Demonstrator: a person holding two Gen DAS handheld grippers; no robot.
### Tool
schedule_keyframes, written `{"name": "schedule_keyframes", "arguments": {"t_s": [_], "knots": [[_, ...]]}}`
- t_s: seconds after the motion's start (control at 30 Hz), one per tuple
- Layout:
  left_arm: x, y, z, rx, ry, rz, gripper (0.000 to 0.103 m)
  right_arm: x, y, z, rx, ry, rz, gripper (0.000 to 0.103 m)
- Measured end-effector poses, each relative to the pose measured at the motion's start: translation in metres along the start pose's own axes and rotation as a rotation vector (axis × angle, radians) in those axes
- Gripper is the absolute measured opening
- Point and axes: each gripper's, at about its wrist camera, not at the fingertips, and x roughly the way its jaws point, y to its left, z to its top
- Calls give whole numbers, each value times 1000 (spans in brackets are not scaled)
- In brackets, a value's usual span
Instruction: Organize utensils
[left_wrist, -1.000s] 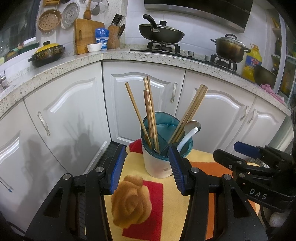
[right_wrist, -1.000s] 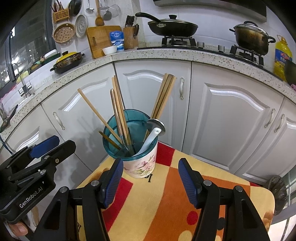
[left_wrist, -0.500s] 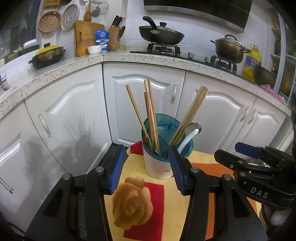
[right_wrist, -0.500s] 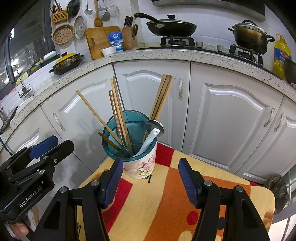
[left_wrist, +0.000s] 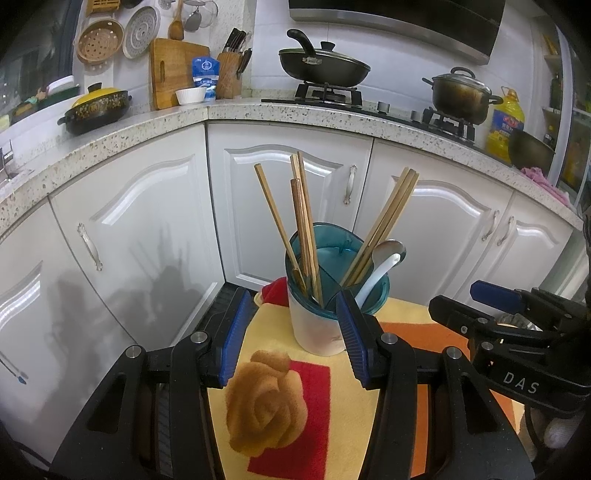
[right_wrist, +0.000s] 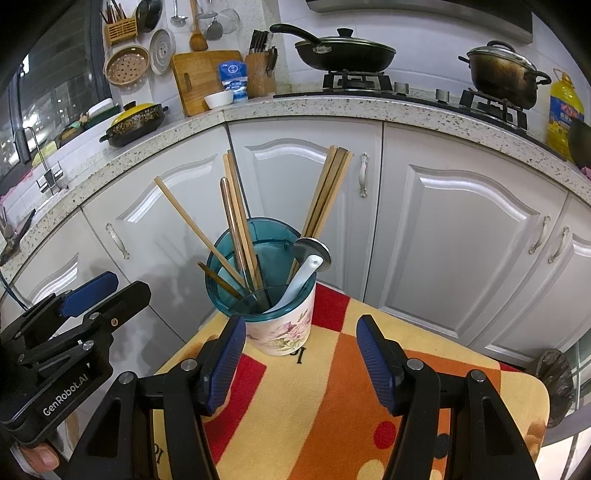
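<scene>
A white floral utensil holder (right_wrist: 282, 326) with a teal insert (left_wrist: 332, 254) stands upright on a patterned cloth (right_wrist: 332, 406). Several wooden chopsticks (left_wrist: 303, 221) (right_wrist: 236, 218) lean out of it, with a steel spoon (right_wrist: 312, 249) and a white ladle (left_wrist: 376, 277) on its right side. My left gripper (left_wrist: 291, 332) is open, its blue pads just short of the holder and apart from it. My right gripper (right_wrist: 299, 354) is open too, in front of the holder with nothing between its fingers. Each gripper shows at the edge of the other's view.
White cabinet doors (right_wrist: 443, 240) curve close behind the holder. A speckled counter (left_wrist: 295, 114) above carries a wok (left_wrist: 321, 66), a pot (left_wrist: 461, 94) and a knife block (left_wrist: 231, 72). A plush rose (left_wrist: 266, 402) lies on the cloth below my left gripper.
</scene>
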Motion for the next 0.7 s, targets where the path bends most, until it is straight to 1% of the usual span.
{"name": "schedule_keyframes", "arguments": {"t_s": [0.47, 0.57, 0.7], "knots": [[3, 1, -3, -2, 5, -2, 48, 3, 4, -1, -6, 12, 2, 61], [3, 0, -4, 5, -4, -11, 48, 3, 1, -3, 4, 14, 3, 61], [5, -3, -5, 7, -7, -23, 48, 4, -11, -14, 27, 11, -8, 62]]}}
